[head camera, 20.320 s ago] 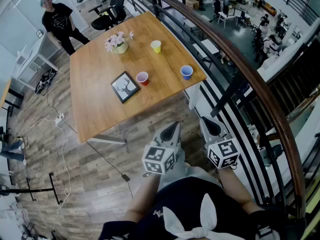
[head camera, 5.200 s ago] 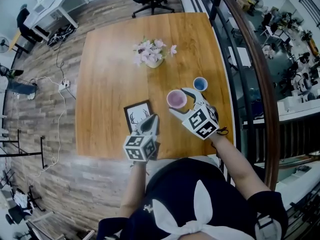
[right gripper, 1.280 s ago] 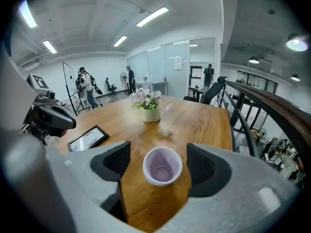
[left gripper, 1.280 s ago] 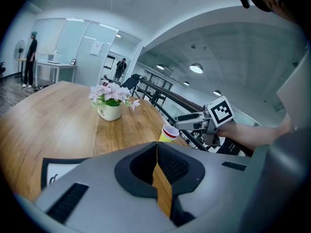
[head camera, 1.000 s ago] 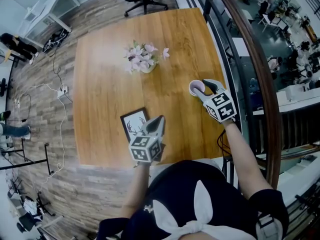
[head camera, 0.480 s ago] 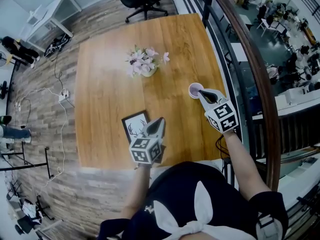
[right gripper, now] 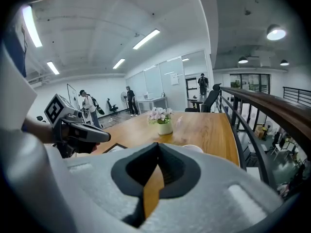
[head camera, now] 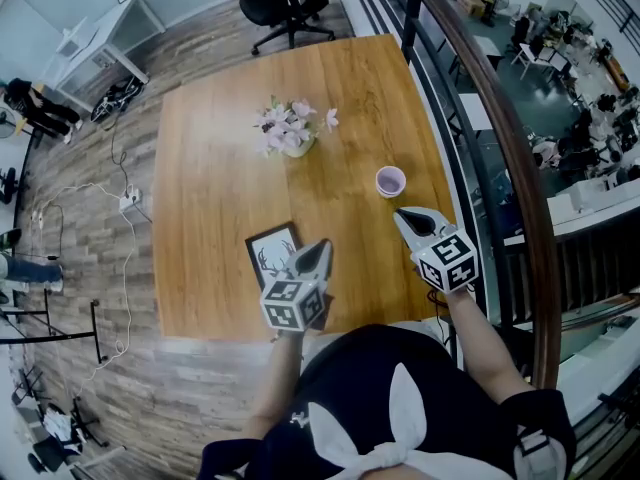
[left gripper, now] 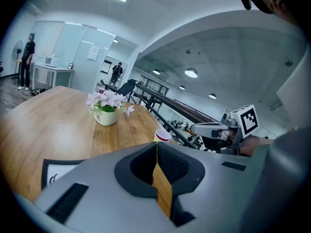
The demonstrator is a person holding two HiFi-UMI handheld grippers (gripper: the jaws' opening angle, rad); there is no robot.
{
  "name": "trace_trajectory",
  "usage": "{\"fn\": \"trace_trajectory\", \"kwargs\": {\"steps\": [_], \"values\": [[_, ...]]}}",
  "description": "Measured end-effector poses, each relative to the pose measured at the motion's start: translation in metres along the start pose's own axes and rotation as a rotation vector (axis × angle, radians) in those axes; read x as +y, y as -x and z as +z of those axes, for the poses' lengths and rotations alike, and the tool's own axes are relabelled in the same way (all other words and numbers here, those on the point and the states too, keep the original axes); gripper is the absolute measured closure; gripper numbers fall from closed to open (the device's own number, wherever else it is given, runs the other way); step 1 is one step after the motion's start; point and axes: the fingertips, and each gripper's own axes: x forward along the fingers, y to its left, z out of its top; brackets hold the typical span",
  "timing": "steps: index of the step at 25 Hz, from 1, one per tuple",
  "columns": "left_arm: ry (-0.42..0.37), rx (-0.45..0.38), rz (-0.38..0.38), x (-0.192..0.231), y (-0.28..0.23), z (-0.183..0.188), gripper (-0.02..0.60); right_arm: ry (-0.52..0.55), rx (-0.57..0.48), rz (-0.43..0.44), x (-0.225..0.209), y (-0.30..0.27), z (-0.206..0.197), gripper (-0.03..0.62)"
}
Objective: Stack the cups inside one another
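At the near left of the wooden surface (head camera: 205, 178) lies a framed deer picture (head camera: 270, 256). The left gripper (head camera: 318, 251) hangs just beside its right edge, jaws closed on nothing. Farther back, a small white pot (head camera: 295, 149) holds pink and white flowers (head camera: 287, 123); its print is too small to read. To the right, the cups (head camera: 390, 181) stand nested near the surface's right edge, red outside with a sliver of yellow beneath. The right gripper (head camera: 408, 217) hovers just short of them, jaws together and empty.

The table (head camera: 220, 158) is smooth, faintly glossy wood. On it the cups (head camera: 390, 181) look like thin plastic. The floor (head camera: 75, 268) around it is matt plank.
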Motion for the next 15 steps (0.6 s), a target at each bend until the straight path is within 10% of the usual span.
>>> {"fn": "trace_trajectory", "kwargs": {"steps": [15], "values": [[-0.041,0.008,-0.046,-0.024,0.008,-0.014,0.561,-0.021,0.029,0.089,0.060,0.019,-0.033,0.596]]}}
